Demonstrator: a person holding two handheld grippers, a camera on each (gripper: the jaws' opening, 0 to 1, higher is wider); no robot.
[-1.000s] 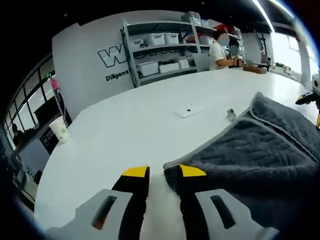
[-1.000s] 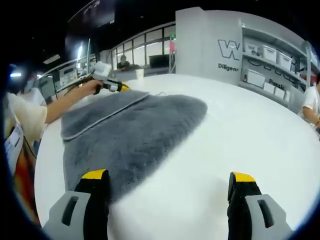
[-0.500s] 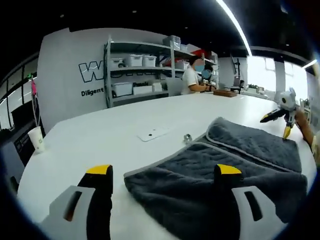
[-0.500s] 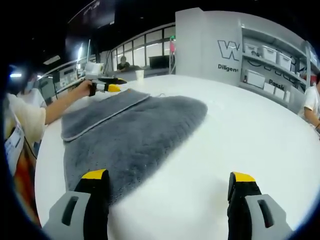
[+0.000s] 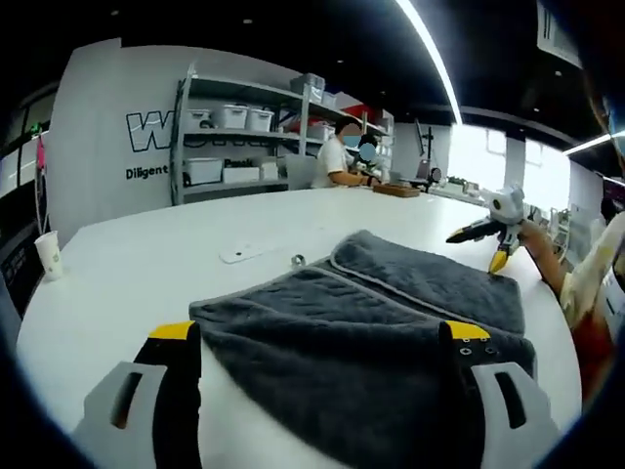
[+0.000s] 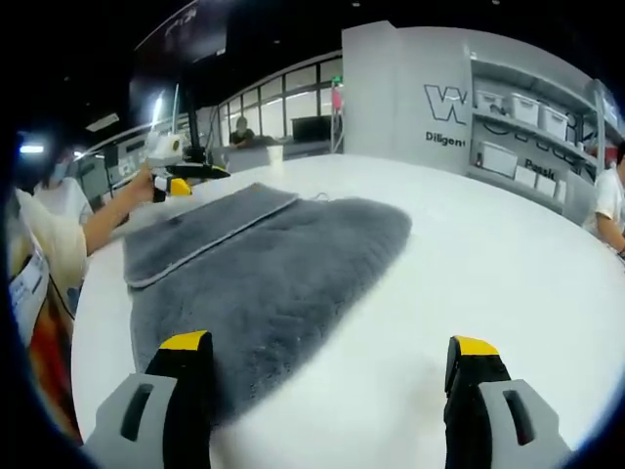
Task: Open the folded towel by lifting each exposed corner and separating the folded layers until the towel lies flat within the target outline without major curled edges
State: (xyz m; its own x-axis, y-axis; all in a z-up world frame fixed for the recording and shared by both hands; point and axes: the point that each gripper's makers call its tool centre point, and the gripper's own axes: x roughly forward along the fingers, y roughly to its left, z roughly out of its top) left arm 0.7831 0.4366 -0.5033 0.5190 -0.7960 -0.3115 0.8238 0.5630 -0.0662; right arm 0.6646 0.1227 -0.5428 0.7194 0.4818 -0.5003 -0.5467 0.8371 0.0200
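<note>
1. I see the gray towel (image 5: 371, 332) lying on the white worktop (image 5: 146, 264). Its long side runs away from my left gripper (image 5: 322, 337) toward my right gripper (image 5: 485, 234).
2. One layer is folded over the far part.
3. My left jaws are wide open and hold nothing, with the towel's near edge between them.
4. My right gripper (image 6: 327, 347) has wide open jaws too, empty, beside the towel (image 6: 264, 264).
</note>
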